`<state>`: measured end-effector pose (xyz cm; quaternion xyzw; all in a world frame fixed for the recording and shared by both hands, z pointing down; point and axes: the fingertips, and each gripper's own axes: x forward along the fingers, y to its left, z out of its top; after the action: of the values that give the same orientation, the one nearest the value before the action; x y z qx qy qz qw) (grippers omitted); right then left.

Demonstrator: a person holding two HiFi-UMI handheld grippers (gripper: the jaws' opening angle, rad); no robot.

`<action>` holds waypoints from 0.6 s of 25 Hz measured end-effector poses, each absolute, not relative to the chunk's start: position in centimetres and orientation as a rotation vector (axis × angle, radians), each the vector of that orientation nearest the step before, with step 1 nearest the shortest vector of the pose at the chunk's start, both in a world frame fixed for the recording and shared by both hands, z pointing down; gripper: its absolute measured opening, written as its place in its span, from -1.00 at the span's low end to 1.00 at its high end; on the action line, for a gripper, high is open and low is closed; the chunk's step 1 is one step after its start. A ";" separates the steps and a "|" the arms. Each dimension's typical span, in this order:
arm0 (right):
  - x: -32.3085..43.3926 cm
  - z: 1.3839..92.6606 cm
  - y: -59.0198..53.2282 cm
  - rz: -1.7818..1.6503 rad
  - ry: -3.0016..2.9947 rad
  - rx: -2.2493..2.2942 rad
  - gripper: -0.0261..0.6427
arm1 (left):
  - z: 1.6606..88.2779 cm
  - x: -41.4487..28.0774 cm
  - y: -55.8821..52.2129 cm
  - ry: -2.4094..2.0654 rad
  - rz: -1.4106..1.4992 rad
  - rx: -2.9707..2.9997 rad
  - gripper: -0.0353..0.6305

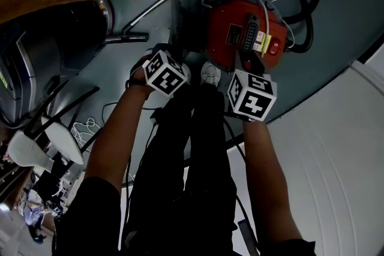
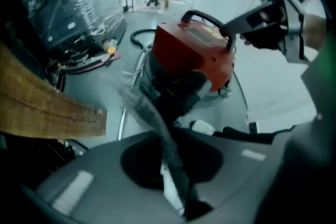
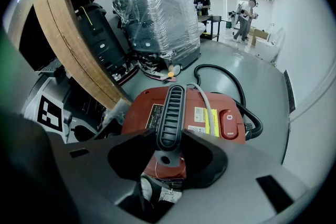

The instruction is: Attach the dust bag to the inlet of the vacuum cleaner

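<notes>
Vacuum cleaner (image 1: 243, 33), red top, sits on grey floor (image 1: 336, 63), black hose (image 3: 226, 76) curling at its far right. Right gripper (image 3: 168, 147) has its jaws wide and clamped across the black ribbed handle (image 3: 170, 107) on top. Left gripper (image 2: 169, 139) has its jaws narrow, pinching the dark, blurred dust bag (image 2: 147, 110), which runs from them toward the vacuum's dark lower body on its left side. Wooden board (image 2: 47, 107) lies near left.
</notes>
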<state>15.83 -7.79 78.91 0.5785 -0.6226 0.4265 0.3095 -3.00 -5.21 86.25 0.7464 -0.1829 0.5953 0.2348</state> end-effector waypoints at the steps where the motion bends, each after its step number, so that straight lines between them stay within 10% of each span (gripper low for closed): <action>1: 15.8 78.9 -7.8 1.125 -1.644 1.530 -0.50 | 86.3 -3.0 -5.1 -0.473 1.691 2.070 -0.77; 15: 15.8 78.9 -7.7 1.119 -1.636 1.537 -0.49 | 85.8 -2.3 -5.6 -0.529 1.067 1.705 -0.75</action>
<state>15.84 -7.71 78.91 0.5824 -0.6199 0.4239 0.3113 -2.27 -5.58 85.78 0.7069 -0.2192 0.4423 0.5065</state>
